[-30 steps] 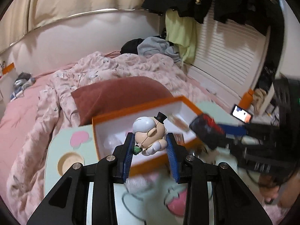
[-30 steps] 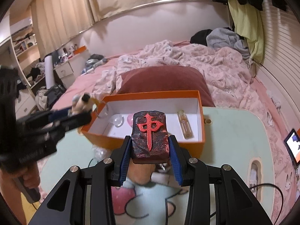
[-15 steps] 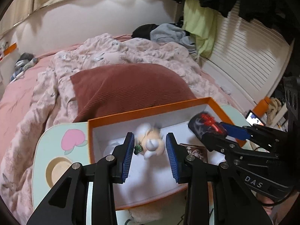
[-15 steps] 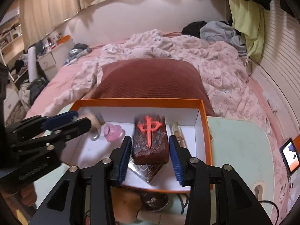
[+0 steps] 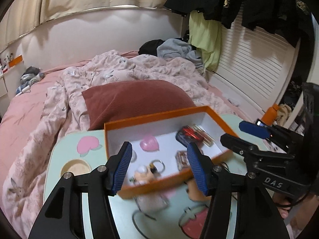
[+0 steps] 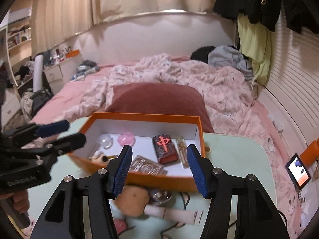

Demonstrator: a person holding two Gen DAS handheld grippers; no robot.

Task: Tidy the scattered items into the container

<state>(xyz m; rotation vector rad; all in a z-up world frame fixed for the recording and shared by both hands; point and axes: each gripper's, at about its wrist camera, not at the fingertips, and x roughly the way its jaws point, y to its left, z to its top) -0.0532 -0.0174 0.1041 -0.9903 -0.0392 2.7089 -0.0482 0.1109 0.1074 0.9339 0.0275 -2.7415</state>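
Both grippers are letting go over the orange box point(image 6: 139, 181), which sits at the far edge of the pale green table point(image 6: 235, 159) against the bed. The left gripper point(image 5: 159, 167) has its jaws opening with nothing pressed between them — the small figurine point(image 5: 142, 174) lies loose in the box's near-left corner. The right gripper point(image 6: 159, 167) is opening too, empty; the dark tile with a red character point(image 6: 165, 148) rests flat toward the box's right end, beside a slim clear vial point(image 6: 182, 151). To finish well, I would let the jaws spread fully and lift straight up, clear of the near wall. 2 or more items — a tan plush point(image 6: 131, 201) among them — remain outside, just at the near wall.
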